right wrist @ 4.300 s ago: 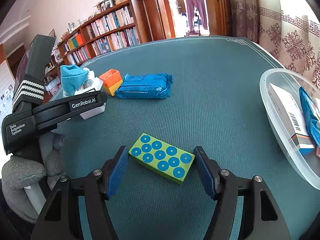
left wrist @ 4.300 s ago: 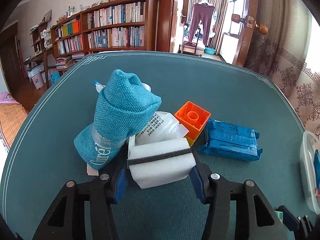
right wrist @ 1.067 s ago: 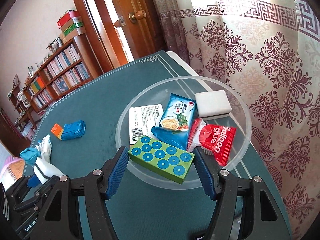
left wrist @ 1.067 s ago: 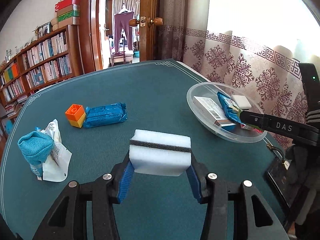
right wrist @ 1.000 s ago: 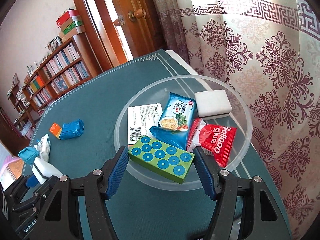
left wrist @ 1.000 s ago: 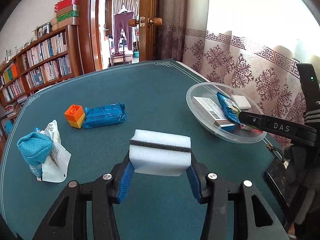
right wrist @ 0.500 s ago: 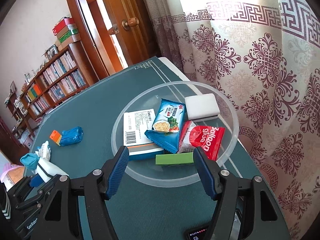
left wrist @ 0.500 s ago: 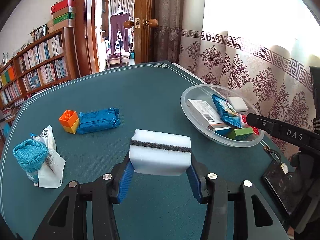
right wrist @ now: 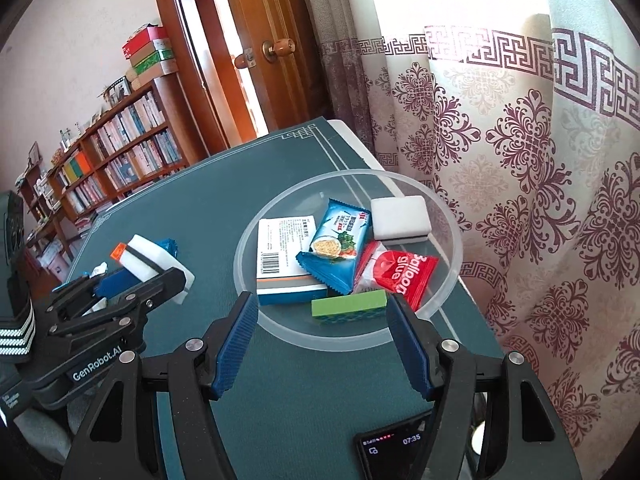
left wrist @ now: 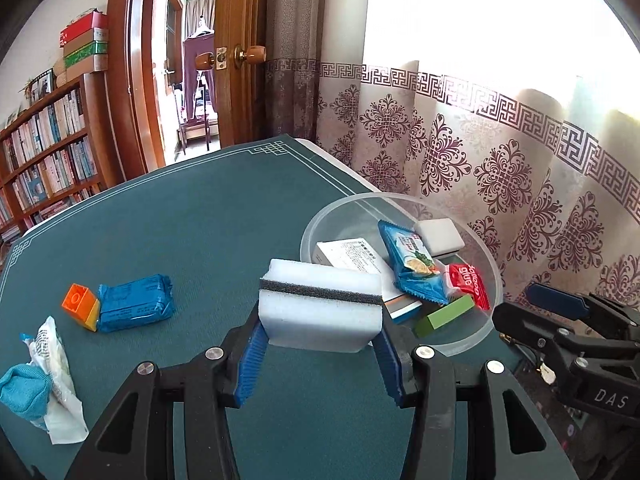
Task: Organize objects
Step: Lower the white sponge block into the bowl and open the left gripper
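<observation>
We see the left gripper point(left wrist: 320, 354) clamped on a white sponge point(left wrist: 320, 310) with a dark foam stripe, held above the green felt table point(left wrist: 192, 232) just short of the clear plastic bowl point(left wrist: 490, 322). The sponge hides the near-left rim of the bowl and part of the white carton point(left wrist: 352, 258) inside it. The right gripper point(right wrist: 322, 350) hangs over the bowl's near edge, its blue ribbed pads point(right wrist: 234, 344) spread apart with nothing between them. In the bowl we note a green block point(right wrist: 349, 304) lying on its side, a blue snack packet point(right wrist: 336, 246), a red glossy sachet point(right wrist: 400, 272) and a second white sponge point(right wrist: 400, 218). Left on the table are an orange brick point(left wrist: 80, 306), a crinkled blue pack point(left wrist: 136, 302), a teal knitted pouch point(left wrist: 22, 392) and a white bag point(left wrist: 60, 380); its print is too small to read. A phone point(right wrist: 394, 446) is cut off at the lower edge.
</observation>
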`<state>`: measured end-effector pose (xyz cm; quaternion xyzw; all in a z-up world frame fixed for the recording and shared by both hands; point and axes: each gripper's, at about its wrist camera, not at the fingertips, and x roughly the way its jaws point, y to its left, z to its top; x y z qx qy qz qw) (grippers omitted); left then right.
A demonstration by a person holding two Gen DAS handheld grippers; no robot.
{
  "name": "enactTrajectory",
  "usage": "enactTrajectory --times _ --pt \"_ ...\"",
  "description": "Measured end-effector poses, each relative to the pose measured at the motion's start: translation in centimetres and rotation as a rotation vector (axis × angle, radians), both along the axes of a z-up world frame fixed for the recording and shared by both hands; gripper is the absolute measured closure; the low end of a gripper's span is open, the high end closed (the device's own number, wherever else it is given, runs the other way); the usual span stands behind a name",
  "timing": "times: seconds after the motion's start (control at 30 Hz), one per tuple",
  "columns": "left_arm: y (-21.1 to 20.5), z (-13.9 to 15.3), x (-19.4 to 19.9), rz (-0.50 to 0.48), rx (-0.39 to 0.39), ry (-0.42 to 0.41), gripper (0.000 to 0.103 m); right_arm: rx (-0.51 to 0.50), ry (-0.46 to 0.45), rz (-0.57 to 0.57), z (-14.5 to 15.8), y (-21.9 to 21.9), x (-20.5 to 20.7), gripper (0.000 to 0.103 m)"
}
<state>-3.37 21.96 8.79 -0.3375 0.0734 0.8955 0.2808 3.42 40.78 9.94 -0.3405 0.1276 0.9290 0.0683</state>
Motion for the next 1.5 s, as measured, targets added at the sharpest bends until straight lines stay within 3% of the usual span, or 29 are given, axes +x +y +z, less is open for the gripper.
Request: enactTrajectory --times 0.37,0.53,0.6,0.63,0.67,0.97,1.2,1.5 --pt "5.4 -0.6 -3.2 -0.084 -0.006 -0.109 0.050 0.023 -0.005 0.004 0.0 1.7 1.1 0.035" --pt "7.5 -1.2 -4.6 -0.093 -0.037 -0.114 0.048 0.005 0.001 -0.001 -0.1 2.5 1.2 0.035" --pt "8.3 -1.4 -5.1 -0.098 -0.051 -0.115 0.037 -0.004 0.002 -0.007 -0.1 2.8 1.3 0.035" --pt "8.6 -1.5 -5.3 -0.094 -0.052 -0.114 0.020 -0.008 0.004 -0.009 -0.1 3.0 1.3 0.035" --pt "8.6 -1.5 -5.5 -0.086 -0.046 -0.110 0.011 -0.011 0.005 -0.010 -0.1 3.2 1.3 0.035" --pt "6.8 -1.4 -6.6 -0.015 -0.003 -0.120 0.010 -0.029 0.007 -0.008 -0.3 3.6 1.3 0.035" --pt "6.2 -1.4 -6.3 0.058 -0.063 -0.058 0.008 -0.025 0.014 0.007 -0.1 2.8 1.4 0.035" --pt "3.6 -0.3 -3.9 0.108 -0.048 -0.004 0.002 -0.036 0.001 0.040 -0.5 1.1 1.1 0.035"
